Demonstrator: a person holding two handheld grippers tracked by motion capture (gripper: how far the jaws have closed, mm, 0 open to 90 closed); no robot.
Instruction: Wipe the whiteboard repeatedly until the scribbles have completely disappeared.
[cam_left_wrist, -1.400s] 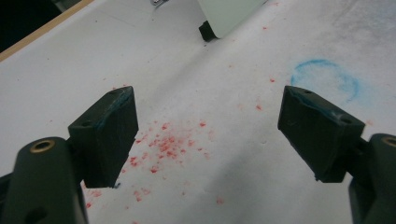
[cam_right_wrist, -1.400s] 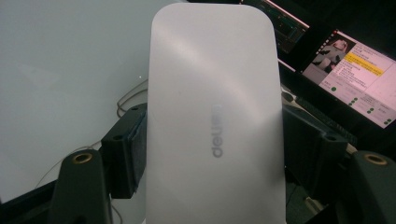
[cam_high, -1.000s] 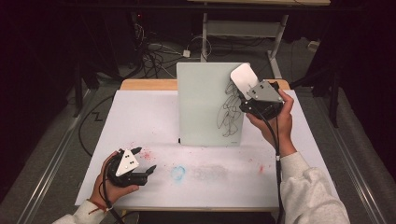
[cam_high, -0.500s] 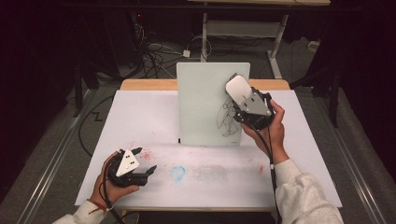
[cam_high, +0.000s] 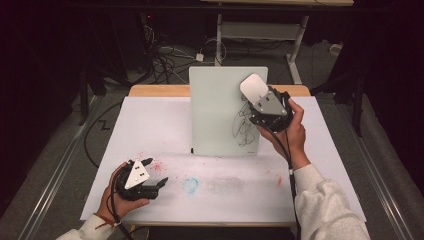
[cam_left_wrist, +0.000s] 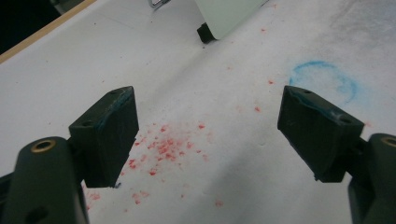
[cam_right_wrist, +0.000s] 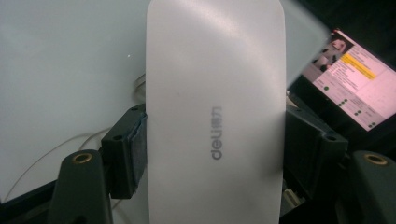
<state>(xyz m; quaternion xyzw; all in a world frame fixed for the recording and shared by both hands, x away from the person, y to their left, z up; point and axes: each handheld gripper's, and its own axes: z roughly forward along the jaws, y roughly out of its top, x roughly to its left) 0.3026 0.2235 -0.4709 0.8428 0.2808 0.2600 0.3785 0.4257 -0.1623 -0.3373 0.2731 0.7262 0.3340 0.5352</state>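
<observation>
Right tongs (cam_high: 261, 98) clamped on eraser (cam_high: 254, 88); left tongs (cam_high: 154, 172) apart. Press flat, sweep across board's (cam_high: 215, 110) scribble (cam_high: 245, 125).

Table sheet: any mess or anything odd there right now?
Yes. Red crumbs are scattered on the white sheet under the open left gripper, and a smeared blue ring lies beside them. The whiteboard stands upright.

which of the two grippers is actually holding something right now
The right gripper, raised at the upright whiteboard: its jaws are clamped on the sides of a white eraser. The left gripper rests low over the table with jaws wide apart.
</observation>
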